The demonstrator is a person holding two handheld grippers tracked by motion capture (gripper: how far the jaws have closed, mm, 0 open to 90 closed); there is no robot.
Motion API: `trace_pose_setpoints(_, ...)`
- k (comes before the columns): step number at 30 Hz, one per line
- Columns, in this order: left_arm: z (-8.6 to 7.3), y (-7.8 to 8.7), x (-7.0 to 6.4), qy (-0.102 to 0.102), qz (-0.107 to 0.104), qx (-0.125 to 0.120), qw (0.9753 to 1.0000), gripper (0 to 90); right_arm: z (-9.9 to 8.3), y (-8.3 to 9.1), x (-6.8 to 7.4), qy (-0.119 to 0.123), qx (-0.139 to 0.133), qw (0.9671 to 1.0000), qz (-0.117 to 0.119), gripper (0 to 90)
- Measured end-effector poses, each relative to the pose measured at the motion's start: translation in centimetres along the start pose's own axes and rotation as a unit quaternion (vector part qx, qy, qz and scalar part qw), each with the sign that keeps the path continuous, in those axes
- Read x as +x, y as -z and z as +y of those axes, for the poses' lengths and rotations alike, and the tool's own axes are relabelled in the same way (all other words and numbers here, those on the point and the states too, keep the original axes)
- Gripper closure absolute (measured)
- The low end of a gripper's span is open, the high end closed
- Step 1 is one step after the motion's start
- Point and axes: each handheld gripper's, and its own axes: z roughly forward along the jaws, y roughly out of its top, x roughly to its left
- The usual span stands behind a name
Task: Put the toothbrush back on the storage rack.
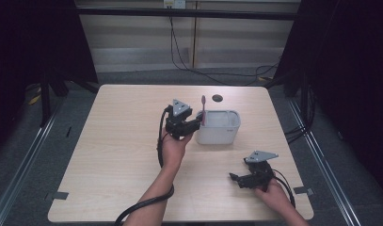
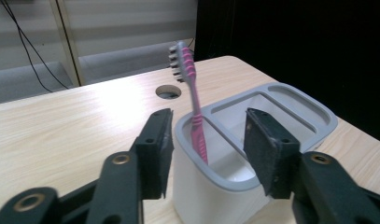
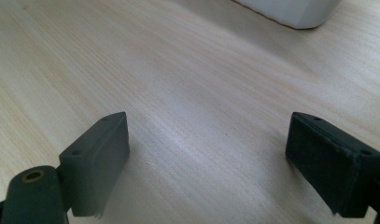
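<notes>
Pink toothbrush (image 2: 195, 114) stands tilted, bristles up, in the white holder's (image 2: 215, 186) end slot on the bench (image 1: 123, 155), likely light, stiff, best pinched mid-handle; left tongs (image 2: 208, 142) released beside it, right tongs (image 3: 206, 163) released over bare bench; left gripper view resolves bristles.

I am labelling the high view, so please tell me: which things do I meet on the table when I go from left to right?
Left gripper → pink toothbrush → white holder with a grey rim → right gripper, nearer the person's edge of the table.
</notes>
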Motion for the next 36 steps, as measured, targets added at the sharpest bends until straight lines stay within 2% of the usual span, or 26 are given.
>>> trace_pose_setpoints(5,-0.1,0.6,0.8,0.002,0.001,0.006,1.0,39.3,0.0,0.0,0.0,0.0,0.0,1.0,0.0,13.1)
trace_pose_setpoints(14,-0.4,0.9,1.1,0.001,-0.008,0.011,0.9999,26.4,0.0,0.0,0.0,0.0,0.0,1.0,0.0,13.1)
trace_pose_setpoints(19,-0.6,1.1,1.2,-0.012,-0.012,0.018,0.9997,19.9,0.0,0.0,0.0,0.0,0.0,1.0,0.0,13.0)
trace_pose_setpoints(21,-0.8,1.1,1.3,-0.023,-0.013,0.026,0.9993,18.7,0.0,0.0,0.0,0.0,0.001,1.0,-0.001,13.1)
trace_pose_setpoints(23,-0.9,1.2,1.3,-0.023,-0.018,0.033,0.999,17.6,0.0,0.0,0.0,0.0,0.001,1.0,-0.001,13.1)
trace_pose_setpoints(29,-1.3,1.6,1.8,-0.008,-0.025,0.033,0.9991,16.2,0.0,0.0,0.0,0.0,0.001,1.0,-0.001,13.0)
trace_pose_setpoints(36,-1.5,2.5,2.5,-0.012,-0.034,0.038,0.9986,16.0,0.0,0.0,0.0,0.0,0.001,1.0,-0.001,13.0)
